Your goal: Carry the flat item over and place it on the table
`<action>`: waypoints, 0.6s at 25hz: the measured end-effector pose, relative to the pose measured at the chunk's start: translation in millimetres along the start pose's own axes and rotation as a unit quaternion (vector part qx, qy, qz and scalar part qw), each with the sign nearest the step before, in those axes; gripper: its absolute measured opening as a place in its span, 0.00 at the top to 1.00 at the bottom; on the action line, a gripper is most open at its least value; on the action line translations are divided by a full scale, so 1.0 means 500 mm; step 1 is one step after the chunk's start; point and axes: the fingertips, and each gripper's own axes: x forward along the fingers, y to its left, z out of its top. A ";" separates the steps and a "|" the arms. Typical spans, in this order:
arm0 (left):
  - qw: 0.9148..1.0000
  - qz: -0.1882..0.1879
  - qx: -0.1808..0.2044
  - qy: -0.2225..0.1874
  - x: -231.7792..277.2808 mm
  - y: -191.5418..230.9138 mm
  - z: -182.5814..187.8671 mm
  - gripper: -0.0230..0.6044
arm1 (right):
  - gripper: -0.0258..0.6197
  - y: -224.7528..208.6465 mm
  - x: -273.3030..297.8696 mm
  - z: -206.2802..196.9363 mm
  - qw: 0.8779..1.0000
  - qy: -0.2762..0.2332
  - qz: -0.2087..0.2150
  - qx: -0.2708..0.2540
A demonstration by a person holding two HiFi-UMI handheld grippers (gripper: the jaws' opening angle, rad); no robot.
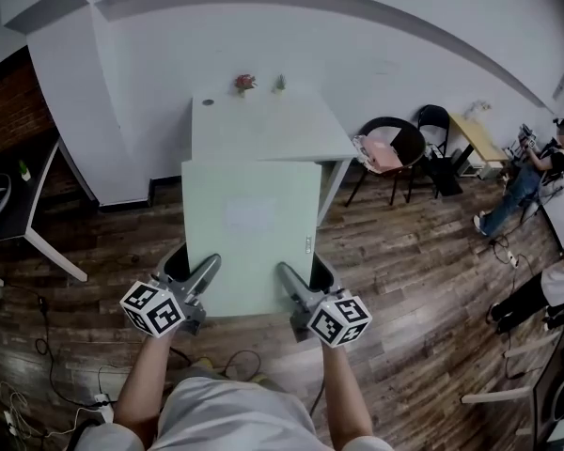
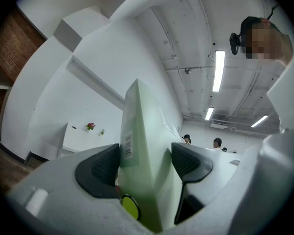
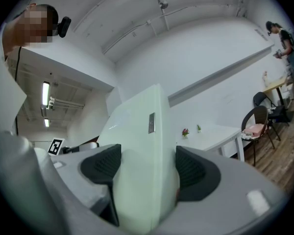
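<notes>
Closest to the head camera, a grey shirt (image 1: 227,419) is filling the bottom of the view, and two forearms (image 1: 148,383) are reaching forward toward the table (image 1: 263,130). The left tongs (image 1: 193,269) are clamping the near left corner of a pale green board (image 1: 251,224), with both dark pads pressing on its faces. The right tongs (image 1: 305,275) are gripping the near right corner in the same way. The board is hanging roughly level above the wooden floor (image 1: 404,261) on the near side of the table, its far edge meeting the table's near edge in the head view (whether the two are touching is unclear). A small red flower (image 1: 244,84) and a tiny green plant (image 1: 280,84) are standing at the table's far edge. A black chair (image 1: 392,148) is standing to the right of the table.
</notes>
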 end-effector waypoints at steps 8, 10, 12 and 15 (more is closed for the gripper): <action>1.000 0.005 -0.002 -0.002 0.030 -0.012 -0.013 0.43 | 0.42 -0.035 -0.005 0.011 1.000 0.002 0.005 -0.001; 1.000 0.005 0.000 -0.003 0.032 -0.008 -0.017 0.43 | 0.42 -0.040 -0.001 0.006 1.000 0.000 0.008 -0.001; 1.000 0.004 0.001 -0.003 0.035 0.000 -0.022 0.43 | 0.42 -0.044 0.005 -0.002 1.000 -0.001 0.008 0.000; 1.000 0.002 -0.002 -0.004 0.053 0.030 -0.022 0.43 | 0.42 -0.058 0.037 -0.006 1.000 0.000 0.009 -0.003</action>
